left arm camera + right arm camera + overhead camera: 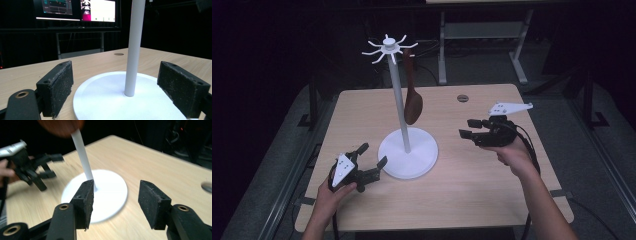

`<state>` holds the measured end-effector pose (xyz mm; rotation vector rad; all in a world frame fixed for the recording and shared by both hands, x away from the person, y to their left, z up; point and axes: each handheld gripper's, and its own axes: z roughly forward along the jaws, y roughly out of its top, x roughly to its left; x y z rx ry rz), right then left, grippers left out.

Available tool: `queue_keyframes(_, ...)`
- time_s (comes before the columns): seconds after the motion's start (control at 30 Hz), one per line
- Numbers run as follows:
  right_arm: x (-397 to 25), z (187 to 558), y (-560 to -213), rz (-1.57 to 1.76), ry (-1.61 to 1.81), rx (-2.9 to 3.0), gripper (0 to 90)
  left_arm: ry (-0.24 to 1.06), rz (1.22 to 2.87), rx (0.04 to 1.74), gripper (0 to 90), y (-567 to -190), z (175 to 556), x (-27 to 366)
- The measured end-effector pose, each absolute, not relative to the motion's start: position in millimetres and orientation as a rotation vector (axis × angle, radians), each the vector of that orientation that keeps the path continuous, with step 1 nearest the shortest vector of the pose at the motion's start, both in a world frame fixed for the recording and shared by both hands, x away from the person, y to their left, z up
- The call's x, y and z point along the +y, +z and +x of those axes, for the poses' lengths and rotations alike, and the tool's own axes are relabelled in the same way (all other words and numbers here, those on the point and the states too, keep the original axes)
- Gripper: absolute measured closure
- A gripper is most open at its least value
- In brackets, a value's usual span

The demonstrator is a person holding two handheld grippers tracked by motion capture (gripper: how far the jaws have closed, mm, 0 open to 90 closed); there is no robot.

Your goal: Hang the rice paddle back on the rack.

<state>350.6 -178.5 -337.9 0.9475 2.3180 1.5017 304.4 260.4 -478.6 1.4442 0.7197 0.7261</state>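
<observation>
The left gripper (371, 155) sits just beside the near-left rim of the white stand's round base (408, 152), held in the person's left hand (332, 192). Its jaws are spread wide with nothing between them; in the left gripper view they frame the base (120, 100) and the white pole (134, 47) rising from it. The right gripper (470, 128) hovers to the right of the base, apart from it, in the person's right hand (512, 152), jaws likewise spread and empty, pointing toward the pole (83, 160).

The stand rests near the middle of the wooden table (492, 190). Its thin pole (399, 100) rises to a hub of short curved hooks (388, 48). A dark brown wooden spoon (412, 102) hangs from a hook right of the pole, bowl downward, above the base's far side.
</observation>
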Motion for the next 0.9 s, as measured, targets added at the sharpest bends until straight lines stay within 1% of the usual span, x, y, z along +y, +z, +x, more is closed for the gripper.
queue_keyframes(0.07, -185, 348, -353, 0.982, 1.464, 2.326, 44.5, 0.728, 1.45, 0.717, 12.8, -479, 305, 261)
queue_keyframes(0.1, -185, 348, -353, 0.982, 1.464, 2.326, 44.5, 0.729, 1.453, 0.718, 12.8, -479, 304, 261)
queue_keyframes(0.2, -194, 346, -370, 1.022, 1.428, 2.333, 43.9, 0.726, 1.452, 0.721, 12.8, -479, 304, 261)
queue_keyframes(0.4, -207, 341, -391, 1.071, 1.388, 2.333, 43.7, 0.726, 1.451, 0.721, 12.9, -479, 304, 261)
queue_keyframes(0.67, -221, 334, -409, 1.116, 1.325, 2.343, 43.0, 0.728, 1.453, 0.721, 12.8, -479, 304, 261)
queue_keyframes(0.9, -229, 329, -418, 1.158, 1.301, 2.347, 42.7, 0.728, 1.451, 0.72, 12.8, -479, 304, 261)
